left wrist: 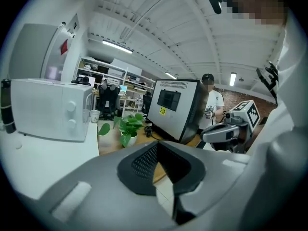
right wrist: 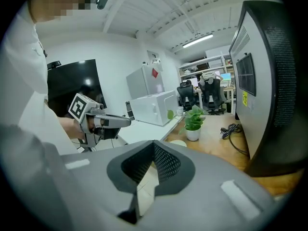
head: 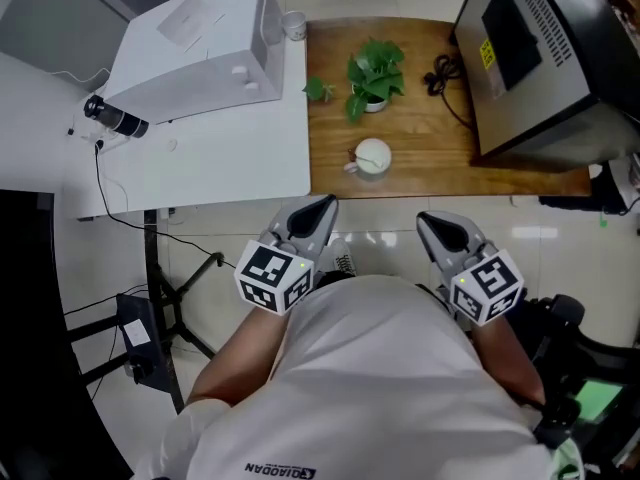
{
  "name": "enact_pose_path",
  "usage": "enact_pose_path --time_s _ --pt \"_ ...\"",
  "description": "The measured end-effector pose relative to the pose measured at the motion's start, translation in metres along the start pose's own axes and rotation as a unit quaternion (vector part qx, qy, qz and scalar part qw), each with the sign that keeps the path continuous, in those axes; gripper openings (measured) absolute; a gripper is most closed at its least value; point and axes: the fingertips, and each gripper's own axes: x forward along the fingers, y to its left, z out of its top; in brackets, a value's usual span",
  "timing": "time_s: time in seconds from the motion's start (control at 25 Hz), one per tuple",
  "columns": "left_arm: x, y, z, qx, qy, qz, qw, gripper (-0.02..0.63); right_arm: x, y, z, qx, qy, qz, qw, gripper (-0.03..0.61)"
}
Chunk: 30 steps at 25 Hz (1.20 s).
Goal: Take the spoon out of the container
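Gripping, left gripper: nothing, jaws pressed together.
right gripper: jaws together also, empty.
container: white, on wooden table, ahead of both grippers, apart.
spoon: handle at container's left rim.

The container is white, the desk brown wood-grain, the plant green, the appliance white.

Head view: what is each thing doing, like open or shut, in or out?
left claw, shut, empty.
right claw, shut, empty.
container, upright on the wooden table, untouched.
spoon, in the container, handle poking out.
plant, standing upright.
white appliance, door shut.
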Motion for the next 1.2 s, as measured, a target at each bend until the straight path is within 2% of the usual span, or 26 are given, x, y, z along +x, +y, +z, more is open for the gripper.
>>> enact_pose_path --time_s 0.28,0.44,0.76,1.2 --pt "0.014 0.033 0.012 0.012 0.002 -0.042 0.9991 0.005 0.034 -0.002 0.017 0.009 -0.001 -0.034 0.999 0.008" --pt "0.023 0.043 0.017 0.01 -0.006 -0.052 0.9986 0.005 0.042 -0.009 0.02 0.014 0.002 -0.045 0.999 0.008" --pt "0.044 0.052 0.017 -0.014 -0.003 -0.028 0.9995 0.005 0.05 -0.03 0.027 0.01 0.014 -0.028 0.999 0.008" --pt "0.076 0.076 -0.002 -0.051 0.016 0.028 0.9982 0.006 0.058 -0.053 0.002 0.027 0.049 0.012 0.998 0.008"
